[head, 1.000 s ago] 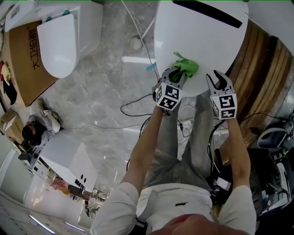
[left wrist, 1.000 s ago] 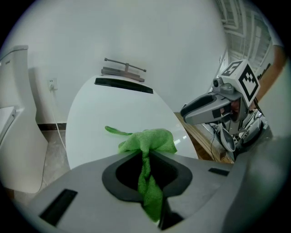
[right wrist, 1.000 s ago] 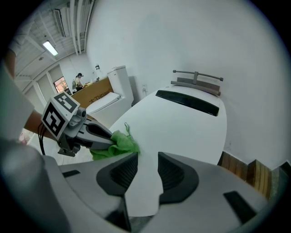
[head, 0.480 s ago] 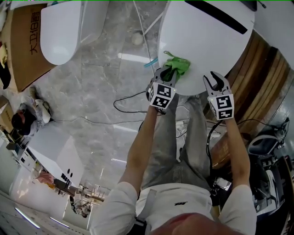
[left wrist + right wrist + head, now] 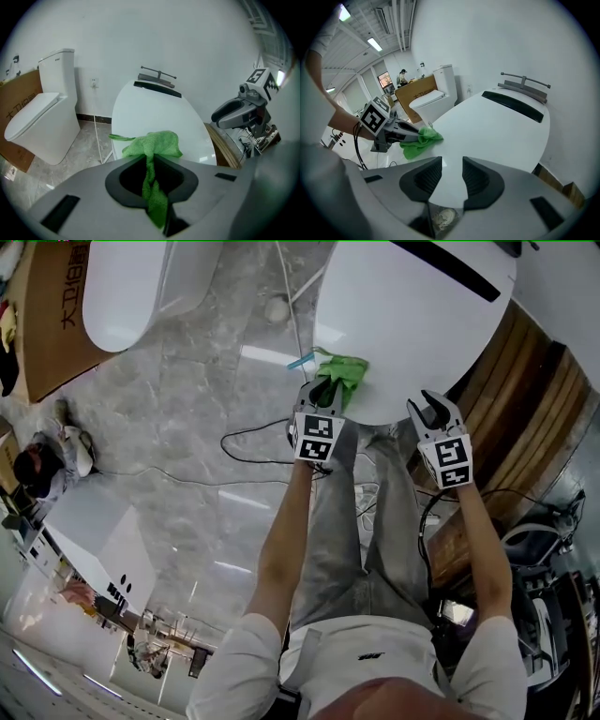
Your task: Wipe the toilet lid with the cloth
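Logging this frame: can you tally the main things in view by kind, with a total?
White toilets: 2, the near toilet with the closed lid and the far toilet
Green fabric cloth: 1
Brown cardboard box: 1
Two-jaw grippers: 2, the left gripper and the right gripper
Total: 6

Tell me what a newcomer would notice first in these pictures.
The bright green cloth stands out, pinched in the shut jaws of the left gripper and lying on the near left edge of the big white toilet lid. The right gripper hangs at the lid's near edge with its jaws apart and empty. A second white toilet stands on the grey marble floor at the left.
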{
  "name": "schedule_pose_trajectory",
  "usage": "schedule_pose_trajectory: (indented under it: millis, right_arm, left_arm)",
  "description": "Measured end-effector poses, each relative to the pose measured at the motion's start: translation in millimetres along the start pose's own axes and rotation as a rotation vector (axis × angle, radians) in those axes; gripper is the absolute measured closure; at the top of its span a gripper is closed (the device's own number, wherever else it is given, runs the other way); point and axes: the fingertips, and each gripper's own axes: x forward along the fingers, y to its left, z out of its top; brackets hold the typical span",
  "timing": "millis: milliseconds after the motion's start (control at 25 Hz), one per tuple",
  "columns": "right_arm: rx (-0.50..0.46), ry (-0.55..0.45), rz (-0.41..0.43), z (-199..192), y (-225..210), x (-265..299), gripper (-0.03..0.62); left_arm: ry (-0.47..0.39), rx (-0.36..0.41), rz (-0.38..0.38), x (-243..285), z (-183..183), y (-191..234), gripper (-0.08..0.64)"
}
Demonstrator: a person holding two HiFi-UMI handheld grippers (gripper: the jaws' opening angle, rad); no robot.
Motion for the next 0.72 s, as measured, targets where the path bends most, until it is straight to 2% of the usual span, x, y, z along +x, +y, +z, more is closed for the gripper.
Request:
schedule_pose_trajectory:
  millis: [360, 720]
  right_arm:
    - [-0.043, 0.002, 0.054, -31, 13, -17, 0.456]
    - [-0.112, 0.001, 0.122, -45, 29, -44, 0.456]
  left_arm:
    - [-0.013, -0.062, 0.057, -8, -27, -29, 0.495]
    - [-0.021, -0.153, 0.063, -7, -42, -72, 0.495]
